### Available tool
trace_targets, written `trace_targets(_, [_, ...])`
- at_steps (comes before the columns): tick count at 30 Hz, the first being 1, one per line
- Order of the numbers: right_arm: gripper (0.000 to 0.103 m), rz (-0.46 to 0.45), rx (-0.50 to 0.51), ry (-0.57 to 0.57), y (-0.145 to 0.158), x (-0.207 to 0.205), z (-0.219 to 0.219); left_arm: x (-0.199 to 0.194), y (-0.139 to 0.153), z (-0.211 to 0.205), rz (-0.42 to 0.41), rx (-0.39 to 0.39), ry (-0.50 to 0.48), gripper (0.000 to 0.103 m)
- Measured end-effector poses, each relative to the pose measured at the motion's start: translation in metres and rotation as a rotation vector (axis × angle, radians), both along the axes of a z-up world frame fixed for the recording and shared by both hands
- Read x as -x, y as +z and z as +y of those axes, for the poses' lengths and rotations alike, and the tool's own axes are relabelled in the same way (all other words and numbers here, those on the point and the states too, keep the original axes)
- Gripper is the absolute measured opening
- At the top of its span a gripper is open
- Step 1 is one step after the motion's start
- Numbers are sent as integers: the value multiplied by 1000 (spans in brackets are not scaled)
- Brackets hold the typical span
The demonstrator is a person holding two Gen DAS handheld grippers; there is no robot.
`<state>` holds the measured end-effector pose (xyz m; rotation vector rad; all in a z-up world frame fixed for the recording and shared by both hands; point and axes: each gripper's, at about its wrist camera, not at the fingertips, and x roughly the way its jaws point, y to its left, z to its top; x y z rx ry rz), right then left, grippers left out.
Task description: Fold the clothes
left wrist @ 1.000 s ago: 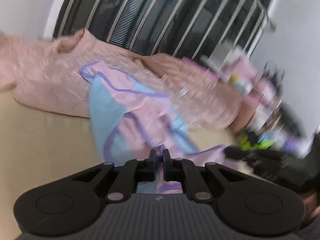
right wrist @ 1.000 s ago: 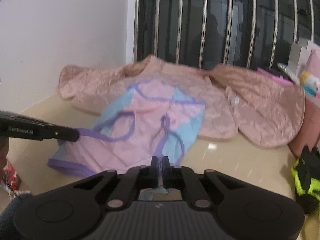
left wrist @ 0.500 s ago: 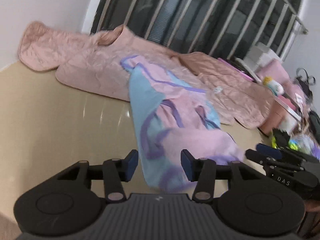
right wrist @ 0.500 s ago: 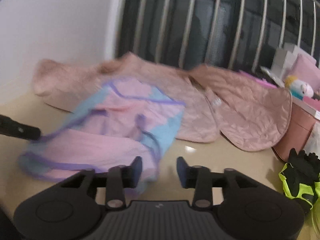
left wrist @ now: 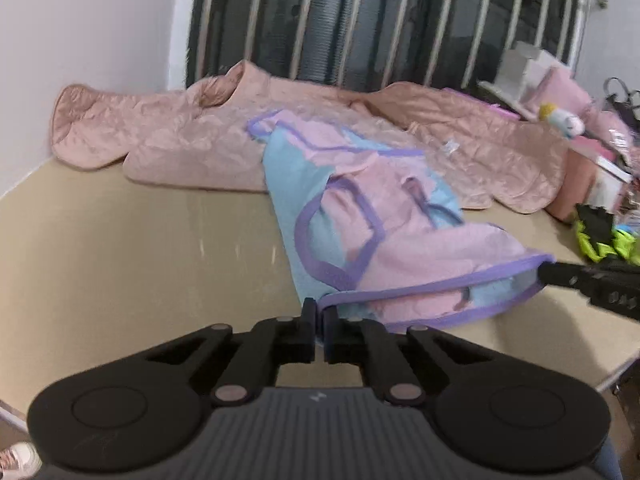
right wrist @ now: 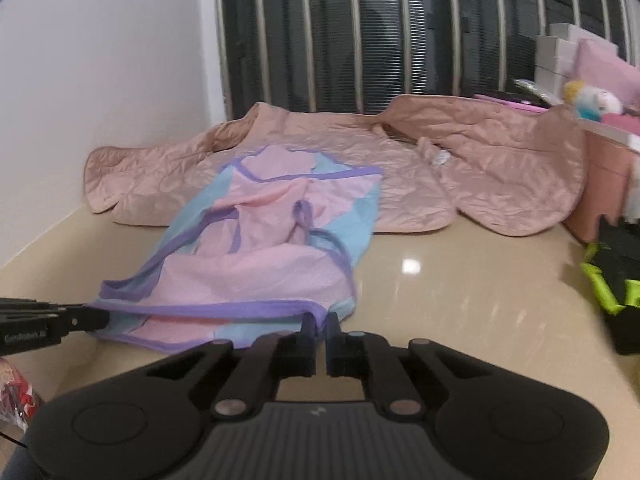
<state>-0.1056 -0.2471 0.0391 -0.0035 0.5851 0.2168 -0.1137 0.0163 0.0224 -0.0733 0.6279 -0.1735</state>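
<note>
A pink and light-blue garment (left wrist: 400, 248) with purple trim lies on the beige table (left wrist: 120, 260), its top end resting on a pink quilted jacket (left wrist: 192, 148). My left gripper (left wrist: 320, 312) has closed on the near left corner of the purple hem and is shut on it. My right gripper (right wrist: 320, 326) is shut on the hem's other corner. The hem stretches between the two grippers. The right gripper (left wrist: 546, 272) shows at the left wrist view's right edge. The left gripper (right wrist: 100, 318) shows at the right wrist view's left edge, beside the garment (right wrist: 256, 272).
The quilted jacket (right wrist: 400, 160) spreads along the back of the table under a barred window. Neon-green and black gloves (right wrist: 612, 284), a pink box (right wrist: 600, 184) and assorted clutter sit at the right. Bare tabletop (right wrist: 460, 300) lies between garment and gloves.
Both grippers were shut on the garment, opened half a second ago, and are shut again on the bottom hem's corners. The left gripper swung and moved sideways; the garment lies flatter.
</note>
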Motion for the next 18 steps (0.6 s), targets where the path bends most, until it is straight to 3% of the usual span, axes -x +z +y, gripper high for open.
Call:
trace_targets(4, [4, -23, 54, 44, 15, 28, 0, 14, 0, -8, -20, -72, -31, 3])
trace_targets(8, [5, 62, 122, 33, -11, 22, 10, 24, -4, -5, -5, -54, -4, 3])
trace_targets(12, [4, 90, 177, 90, -11, 33, 21, 41, 0, 8, -5, -40, -9, 3])
trace_targets(14, [4, 125, 189, 124, -10, 39, 21, 46, -3, 16, 28, -16, -34, 10])
trace_targets(17, [8, 153, 198, 162, -4, 50, 17, 63, 11, 26, 3, 21, -71, 27])
trace_targets(18, [13, 137, 188, 160, 2, 52, 14, 65, 19, 28, -13, 54, -94, 39])
